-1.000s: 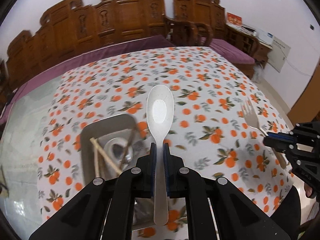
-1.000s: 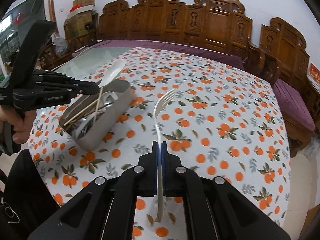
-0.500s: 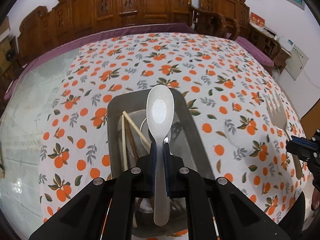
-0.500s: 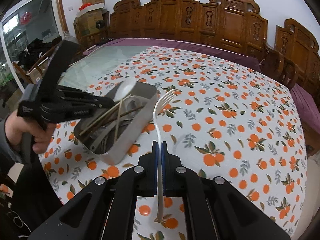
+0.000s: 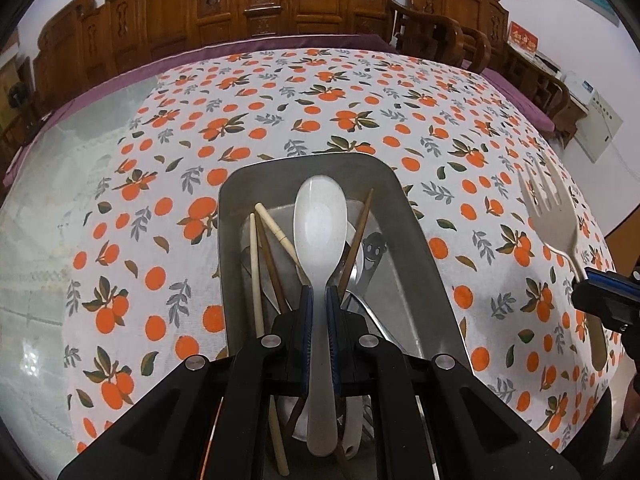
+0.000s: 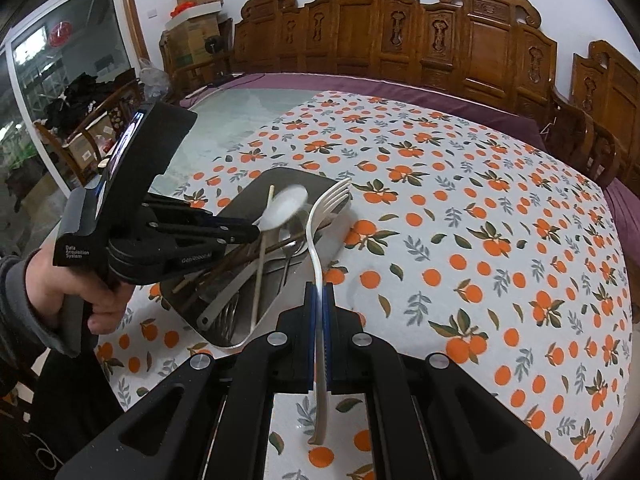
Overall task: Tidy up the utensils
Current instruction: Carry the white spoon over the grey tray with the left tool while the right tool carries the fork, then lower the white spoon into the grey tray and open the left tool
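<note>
With the left tongs (image 5: 319, 312) clamped on the white spoon (image 5: 320, 228) above the metal tray (image 5: 416, 240) and the right tongs (image 6: 319, 300) pinching the fork (image 6: 320, 216) beside it, release low, probably lengthwise among the chopsticks (image 5: 256, 276).

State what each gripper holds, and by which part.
The left gripper holds a white spoon by its handle, just below the bowl. The right gripper holds a white fork by mid-handle.

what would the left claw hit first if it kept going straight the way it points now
Most likely the utensils in the metal tray: the left claw, shut on the white spoon, aims down into it, so the spoon's bowl would probably meet the chopsticks first. Depth is unclear.
</note>
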{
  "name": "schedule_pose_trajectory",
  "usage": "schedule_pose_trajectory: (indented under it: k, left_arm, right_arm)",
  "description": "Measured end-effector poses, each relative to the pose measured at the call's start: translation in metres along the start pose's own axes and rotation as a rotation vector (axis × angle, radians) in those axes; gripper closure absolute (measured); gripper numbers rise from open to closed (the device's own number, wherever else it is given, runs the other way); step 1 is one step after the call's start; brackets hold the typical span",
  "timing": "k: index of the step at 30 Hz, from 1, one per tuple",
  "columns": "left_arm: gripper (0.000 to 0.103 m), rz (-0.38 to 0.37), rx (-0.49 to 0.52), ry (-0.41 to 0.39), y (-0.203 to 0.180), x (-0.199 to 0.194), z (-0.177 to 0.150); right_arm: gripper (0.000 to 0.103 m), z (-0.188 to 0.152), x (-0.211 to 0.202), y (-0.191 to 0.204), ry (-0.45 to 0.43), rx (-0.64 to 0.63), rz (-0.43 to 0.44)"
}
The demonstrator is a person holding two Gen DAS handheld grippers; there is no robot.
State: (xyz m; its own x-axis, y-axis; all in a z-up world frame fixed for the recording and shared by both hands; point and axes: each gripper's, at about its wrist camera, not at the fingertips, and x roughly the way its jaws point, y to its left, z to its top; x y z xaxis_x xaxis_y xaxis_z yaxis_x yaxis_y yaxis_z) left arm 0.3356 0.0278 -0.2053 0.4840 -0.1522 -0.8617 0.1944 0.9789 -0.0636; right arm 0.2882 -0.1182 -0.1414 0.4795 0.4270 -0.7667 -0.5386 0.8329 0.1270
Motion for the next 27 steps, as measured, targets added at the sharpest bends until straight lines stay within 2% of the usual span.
schedule_pose_trajectory:
  k: [9, 20, 23, 27]
  left_arm:
    - [0.087, -0.015, -0.024, -0.062, 0.012, -0.027, -0.002]
    - [0.076, 0.033, -0.050, -0.136, 0.040, -0.071, -0.019]
    - [0.069, 0.035, -0.076, -0.156, 0.050, -0.082, -0.023]
    - [0.047, 0.040, -0.105, -0.184, 0.062, -0.094, -0.028]
  right_arm:
    - [0.099, 0.008, 0.010, 0.011, -0.001, -0.004, 0.023]
    - [0.099, 0.025, 0.029, 0.035, -0.007, -0.011, 0.069]
    - [0.099, 0.030, 0.037, 0.043, -0.005, -0.007, 0.085]
    - [0.099, 0.036, 0.051, 0.050, 0.005, -0.002, 0.094]
